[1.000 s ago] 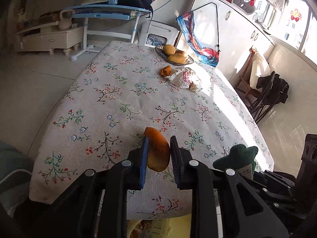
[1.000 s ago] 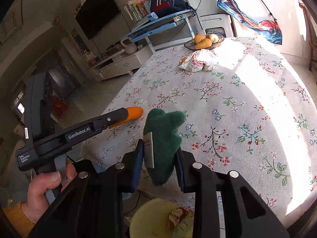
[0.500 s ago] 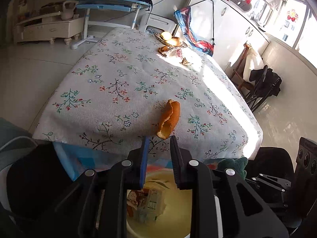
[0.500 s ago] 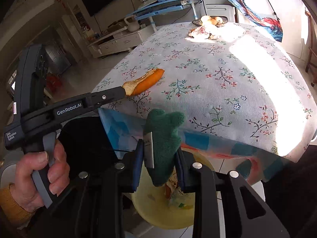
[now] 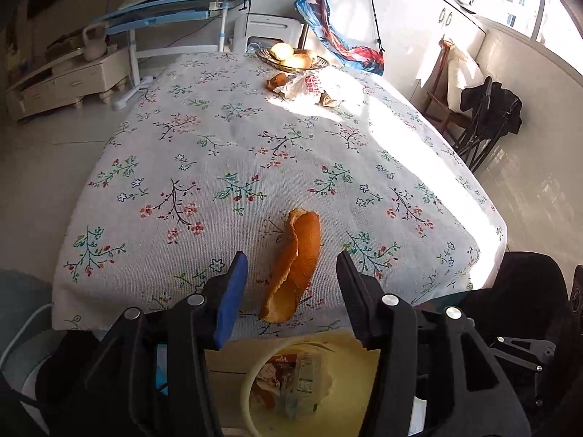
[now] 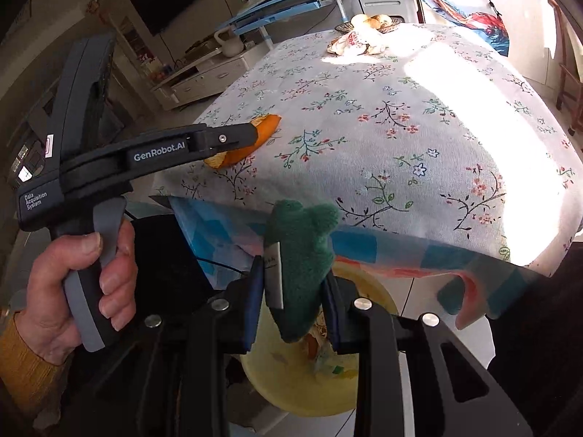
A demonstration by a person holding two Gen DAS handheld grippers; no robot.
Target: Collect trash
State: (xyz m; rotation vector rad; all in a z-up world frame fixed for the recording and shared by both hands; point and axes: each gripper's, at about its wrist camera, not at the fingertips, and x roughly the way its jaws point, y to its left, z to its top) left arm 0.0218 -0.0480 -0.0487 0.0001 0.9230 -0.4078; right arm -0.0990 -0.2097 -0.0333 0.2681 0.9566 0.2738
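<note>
An orange peel hangs loose between the fingers of my left gripper, whose jaws are opening; the pads do not press on it. Whether it touches the flowered tablecloth I cannot tell. Below the table's near edge stands a yellow bin with wrappers inside. My right gripper is shut on a green fuzzy cloth with a white tag, over the yellow bin. In the right wrist view a hand holds the left gripper with the peel at its tip.
At the table's far end lie a crumpled wrapper, a small peel and a basket of fruit. A chair draped in black clothing stands to the right. A dark seat sits by the bin on the left.
Both grippers drew back from over the table to its near edge, above the yellow bin. The left jaws, shut on the peel before, now stand apart. The right still grips the green cloth.
</note>
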